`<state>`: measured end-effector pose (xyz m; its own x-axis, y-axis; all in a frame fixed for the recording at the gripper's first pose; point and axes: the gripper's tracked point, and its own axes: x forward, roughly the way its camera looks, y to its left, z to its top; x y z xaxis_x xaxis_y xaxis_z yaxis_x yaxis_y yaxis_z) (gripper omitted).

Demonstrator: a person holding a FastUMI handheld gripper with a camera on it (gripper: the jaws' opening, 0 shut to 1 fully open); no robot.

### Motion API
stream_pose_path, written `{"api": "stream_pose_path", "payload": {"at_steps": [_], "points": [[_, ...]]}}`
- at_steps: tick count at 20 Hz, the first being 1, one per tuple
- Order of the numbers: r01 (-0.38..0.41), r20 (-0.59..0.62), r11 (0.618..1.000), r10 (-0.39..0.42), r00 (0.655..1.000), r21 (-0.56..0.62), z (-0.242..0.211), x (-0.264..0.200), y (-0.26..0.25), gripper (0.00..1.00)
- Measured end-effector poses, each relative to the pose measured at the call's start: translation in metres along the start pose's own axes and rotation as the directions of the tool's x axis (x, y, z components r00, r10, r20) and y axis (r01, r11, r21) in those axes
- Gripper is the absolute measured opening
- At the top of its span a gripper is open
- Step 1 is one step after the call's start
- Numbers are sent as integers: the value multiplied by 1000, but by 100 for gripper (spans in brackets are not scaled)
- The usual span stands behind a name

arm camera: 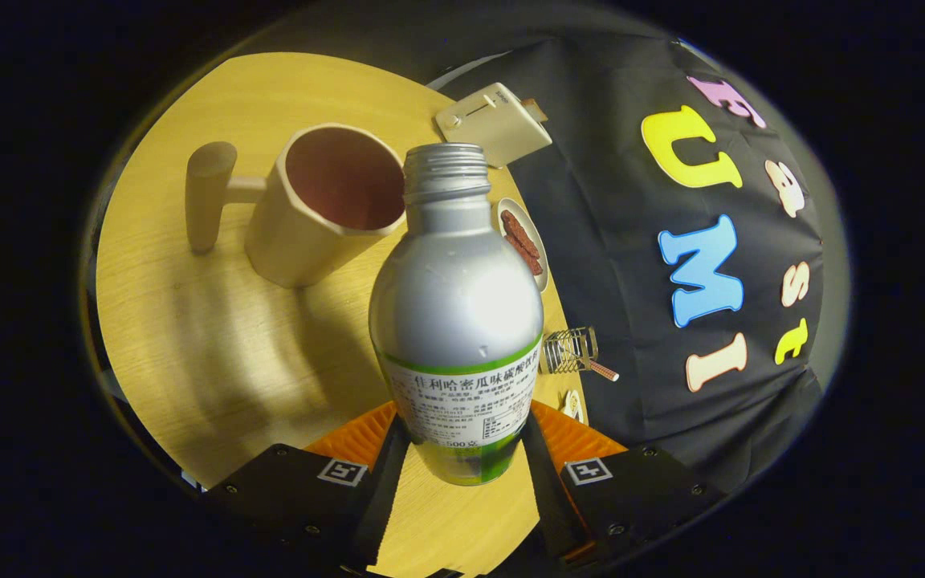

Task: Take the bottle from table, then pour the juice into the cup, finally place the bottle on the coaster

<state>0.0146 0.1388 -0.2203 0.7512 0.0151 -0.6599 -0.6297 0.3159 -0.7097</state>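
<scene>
Gripper [462, 437] fingers clamp the open silver bottle [456, 313], tilted toward the cup [326, 205]. I judge pouring needs its mouth over the rim, tipping slowly, mid-table.

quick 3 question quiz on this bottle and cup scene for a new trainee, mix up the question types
1. True or false: the bottle still has its cap on.
2. What is the gripper doing? A) open, away from everything B) shut on the bottle's lower body C) shut on the cup's handle
3. Fill in: the cup stands on the wooden table, beyond the bottle, and its inside looks ____.

Key
1. False: the threaded neck is open.
2. B: both fingers press on the labelled lower part.
3. Empty: no juice shows in it.
</scene>
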Motion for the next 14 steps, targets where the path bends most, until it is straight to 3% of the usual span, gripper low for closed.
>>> {"api": "stream_pose_path", "payload": {"at_steps": [14], "points": [[35,-78,976,-53,996,-216,4,2,-15,75]]}}
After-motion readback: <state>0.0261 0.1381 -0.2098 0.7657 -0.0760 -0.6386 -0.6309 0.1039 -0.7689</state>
